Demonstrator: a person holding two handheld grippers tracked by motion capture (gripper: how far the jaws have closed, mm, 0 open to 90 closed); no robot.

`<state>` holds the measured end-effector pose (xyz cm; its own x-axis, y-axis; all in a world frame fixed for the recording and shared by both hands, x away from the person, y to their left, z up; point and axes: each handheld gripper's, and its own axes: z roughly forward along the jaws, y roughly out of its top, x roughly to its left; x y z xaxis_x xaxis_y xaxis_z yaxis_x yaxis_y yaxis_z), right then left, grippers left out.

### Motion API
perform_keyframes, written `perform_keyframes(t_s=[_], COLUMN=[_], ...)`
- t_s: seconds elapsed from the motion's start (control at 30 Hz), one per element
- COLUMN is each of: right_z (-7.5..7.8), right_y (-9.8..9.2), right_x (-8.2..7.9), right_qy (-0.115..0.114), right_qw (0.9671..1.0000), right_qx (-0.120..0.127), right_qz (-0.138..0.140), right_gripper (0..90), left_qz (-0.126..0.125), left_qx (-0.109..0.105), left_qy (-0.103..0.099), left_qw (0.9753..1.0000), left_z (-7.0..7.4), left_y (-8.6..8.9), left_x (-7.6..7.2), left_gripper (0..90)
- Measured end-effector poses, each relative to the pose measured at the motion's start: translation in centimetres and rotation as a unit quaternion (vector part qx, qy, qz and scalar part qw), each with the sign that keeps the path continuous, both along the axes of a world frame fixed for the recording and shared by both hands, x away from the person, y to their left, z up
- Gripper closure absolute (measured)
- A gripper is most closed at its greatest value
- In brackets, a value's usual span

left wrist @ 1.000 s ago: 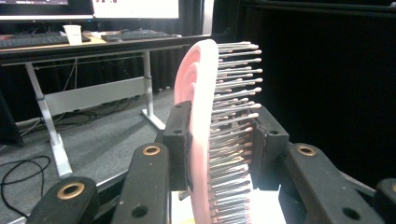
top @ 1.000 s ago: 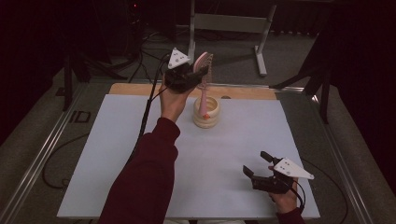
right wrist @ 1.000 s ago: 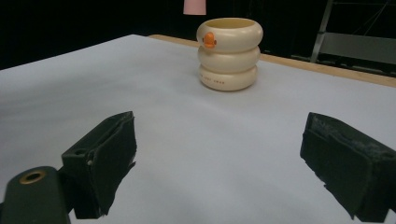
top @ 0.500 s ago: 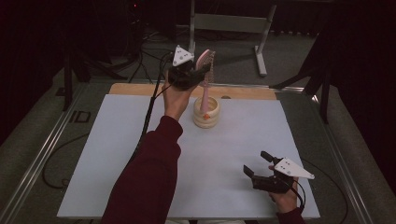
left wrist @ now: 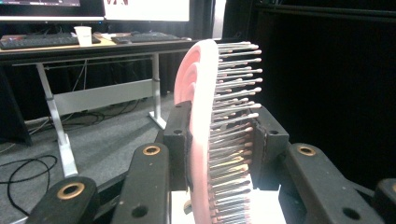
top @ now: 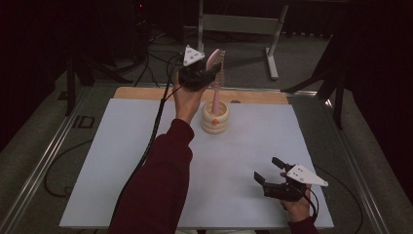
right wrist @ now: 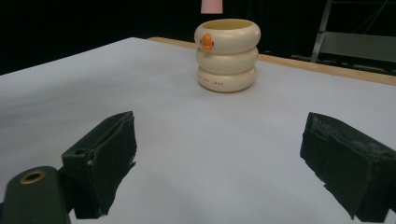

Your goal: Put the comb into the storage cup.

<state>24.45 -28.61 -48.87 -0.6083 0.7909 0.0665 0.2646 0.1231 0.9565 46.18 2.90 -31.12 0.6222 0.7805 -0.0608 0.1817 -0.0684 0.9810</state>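
Dark red sleeves (top: 160,180); black grippers with brass-ringed screw holes, grey three-cornered plates (top: 306,175) and trailing black cables (top: 151,141).

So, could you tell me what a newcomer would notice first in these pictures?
Probably the pink hairbrush, clamped by the left gripper and held upright over the cream ringed holder at the table's far middle. Next, the right gripper, open and holding nothing, near the white table's front right corner.
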Motion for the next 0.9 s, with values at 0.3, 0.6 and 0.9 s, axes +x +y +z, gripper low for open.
perform_keyframes(t_s=[0.3, 0.6, 0.9], right_z=[0.02, 0.04, 0.08], right_y=[-0.19, -0.33, -0.41], right_x=[0.04, 0.10, 0.07], right_qy=[-0.002, -0.004, -0.006], right_qw=[1.0000, 0.9999, 0.9999], right_qx=[0.004, 0.005, 0.009], right_qz=[-0.003, -0.008, -0.013], right_gripper=[10.4, 10.7, 10.7], left_qz=[0.005, 0.012, 0.017], left_qx=[0.004, 0.012, 0.009], left_qy=[0.002, 0.000, -0.003], left_qw=[1.0000, 0.9999, 0.9998], left_z=[-0.46, -0.74, -0.90], left_y=[-0.35, -0.50, -0.66], left_x=[0.47, 0.67, 0.79], left_gripper=[65.7, 65.7, 65.7])
